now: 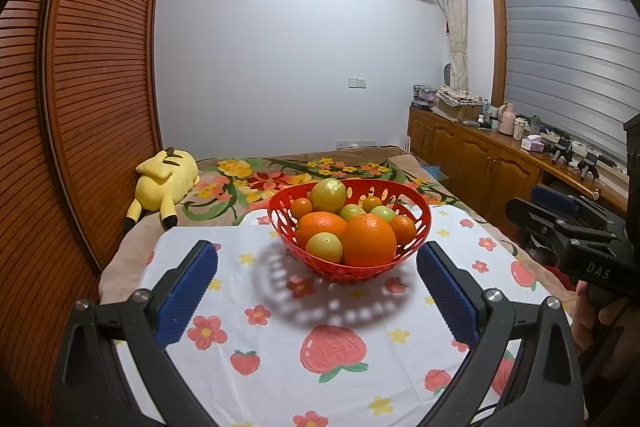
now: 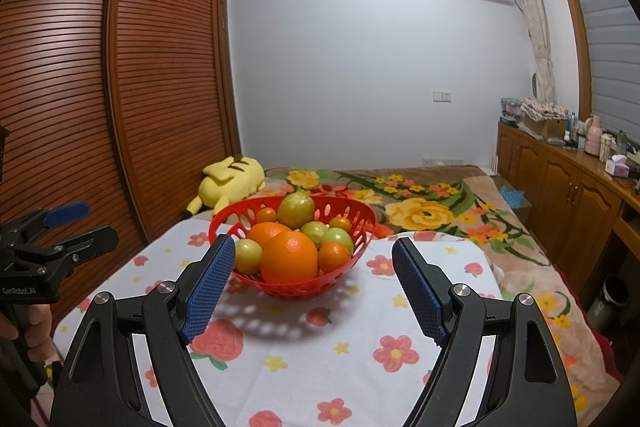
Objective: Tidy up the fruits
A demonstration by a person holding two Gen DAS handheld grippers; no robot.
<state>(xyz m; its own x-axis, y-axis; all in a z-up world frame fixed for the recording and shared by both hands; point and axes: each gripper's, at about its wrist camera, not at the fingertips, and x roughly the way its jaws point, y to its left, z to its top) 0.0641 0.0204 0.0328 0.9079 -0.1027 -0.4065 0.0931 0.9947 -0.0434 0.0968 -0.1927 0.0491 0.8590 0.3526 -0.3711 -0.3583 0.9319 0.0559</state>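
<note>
The red basket (image 1: 416,227) sits on the strawberry-print cloth (image 1: 280,367) spread over the bed, heaped with fruit: a big orange (image 1: 370,241) at the front, a yellow-green citrus (image 1: 328,195) on top at the back (smaller green and orange ones tucked between). Left gripper (image 1: 318,295) hovers just short of the basket, fingers spread wide and holding nothing. Right gripper (image 2: 314,291) is spread and empty too, its left finger (image 2: 210,287) overlapping the basket's rim in view, while a yellow plush toy (image 1: 164,183) lies beyond the basket by the wardrobe.
</note>
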